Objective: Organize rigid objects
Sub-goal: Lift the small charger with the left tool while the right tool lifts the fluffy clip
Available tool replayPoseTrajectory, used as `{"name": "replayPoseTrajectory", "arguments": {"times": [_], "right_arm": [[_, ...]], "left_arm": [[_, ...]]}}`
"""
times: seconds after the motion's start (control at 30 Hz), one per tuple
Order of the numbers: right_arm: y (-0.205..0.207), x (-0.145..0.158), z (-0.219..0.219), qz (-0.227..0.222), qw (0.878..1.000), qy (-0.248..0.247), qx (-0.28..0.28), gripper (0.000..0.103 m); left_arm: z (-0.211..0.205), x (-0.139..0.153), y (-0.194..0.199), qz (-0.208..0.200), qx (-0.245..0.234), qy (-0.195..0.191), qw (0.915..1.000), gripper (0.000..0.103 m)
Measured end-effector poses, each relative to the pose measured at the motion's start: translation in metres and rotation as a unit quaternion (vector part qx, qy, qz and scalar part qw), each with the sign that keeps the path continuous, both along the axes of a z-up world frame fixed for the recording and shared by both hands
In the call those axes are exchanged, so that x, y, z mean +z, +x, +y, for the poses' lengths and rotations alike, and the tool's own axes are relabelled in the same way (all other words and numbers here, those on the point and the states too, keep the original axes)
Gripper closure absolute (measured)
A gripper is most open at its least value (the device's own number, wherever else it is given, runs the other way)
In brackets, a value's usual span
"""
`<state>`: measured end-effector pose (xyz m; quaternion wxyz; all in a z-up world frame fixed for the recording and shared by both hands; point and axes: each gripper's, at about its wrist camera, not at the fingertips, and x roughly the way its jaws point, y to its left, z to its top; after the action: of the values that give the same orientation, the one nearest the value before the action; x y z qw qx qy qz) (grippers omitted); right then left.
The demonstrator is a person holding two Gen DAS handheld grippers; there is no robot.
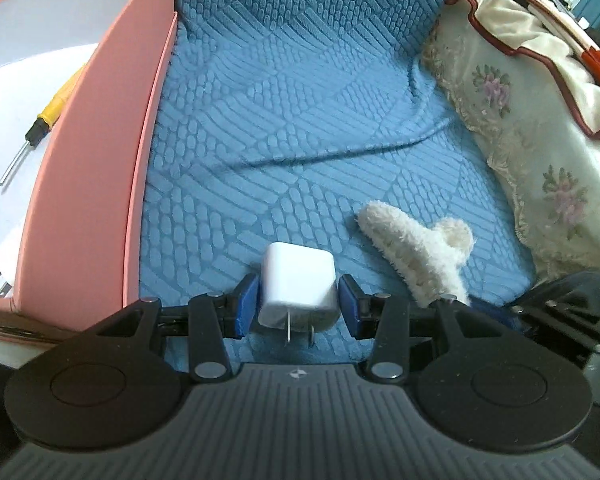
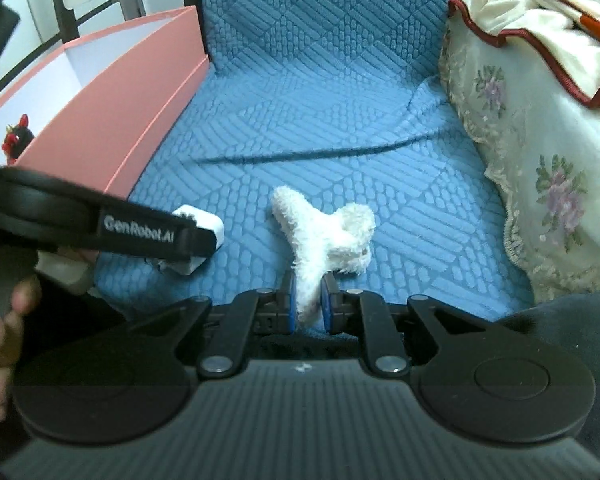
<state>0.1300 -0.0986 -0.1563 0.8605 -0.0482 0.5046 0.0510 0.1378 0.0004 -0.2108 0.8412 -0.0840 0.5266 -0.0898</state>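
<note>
A blue quilted cover (image 1: pixel 300 128) spreads over the seat. The left gripper (image 1: pixel 298 312) has its fingers beside a white cube-shaped plug charger (image 1: pixel 296 292), seemingly touching. The right gripper (image 2: pixel 310 306) is clamped on a white fluffy hair claw (image 2: pixel 324 236). On the left stands a pink cardboard box (image 1: pixel 100 140) containing a yellow-handled screwdriver (image 1: pixel 52 108).

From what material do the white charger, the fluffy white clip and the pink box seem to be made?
The white charger looks like smooth, slightly glossy hard plastic, with two metal prongs. The fluffy white clip is covered in plush, fleece-like pile; what lies under the pile cannot be seen. The pink box seems to be matte cardboard: flat, thin walls, a white inside and no shine.
</note>
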Motion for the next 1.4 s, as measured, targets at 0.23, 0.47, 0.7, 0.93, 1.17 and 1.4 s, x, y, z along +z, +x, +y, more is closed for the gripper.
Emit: {"name": "replayPoseTrajectory", "arguments": {"times": [0.23,0.47,0.7,0.93,1.17,1.4], "right_arm": [[0.006,-0.005,-0.004,-0.011,1.000,-0.014,-0.024,0.057],[0.014,-0.009,-0.003,-0.037,0.998,-0.034,-0.022,0.057],[0.023,-0.014,-0.001,-0.054,0.997,-0.045,-0.008,0.057],[0.033,-0.019,0.000,-0.057,0.997,-0.047,0.003,0.054],[0.038,-0.016,-0.015,-0.047,0.998,-0.009,-0.028,0.057],[0.036,-0.015,-0.018,-0.043,0.998,-0.011,-0.043,0.057]], "left_arm": [[0.006,0.001,0.006,0.002,0.000,-0.020,0.9998,0.053],[0.009,0.001,0.006,0.003,0.000,-0.025,0.9997,0.053],[0.013,0.001,0.006,0.009,-0.004,-0.036,0.9993,0.053],[0.013,-0.002,0.006,0.013,-0.014,-0.031,0.9993,0.053],[0.012,-0.004,0.006,0.015,-0.014,-0.026,0.9994,0.052],[0.003,-0.009,0.003,0.015,-0.038,-0.006,0.9991,0.052]]}}
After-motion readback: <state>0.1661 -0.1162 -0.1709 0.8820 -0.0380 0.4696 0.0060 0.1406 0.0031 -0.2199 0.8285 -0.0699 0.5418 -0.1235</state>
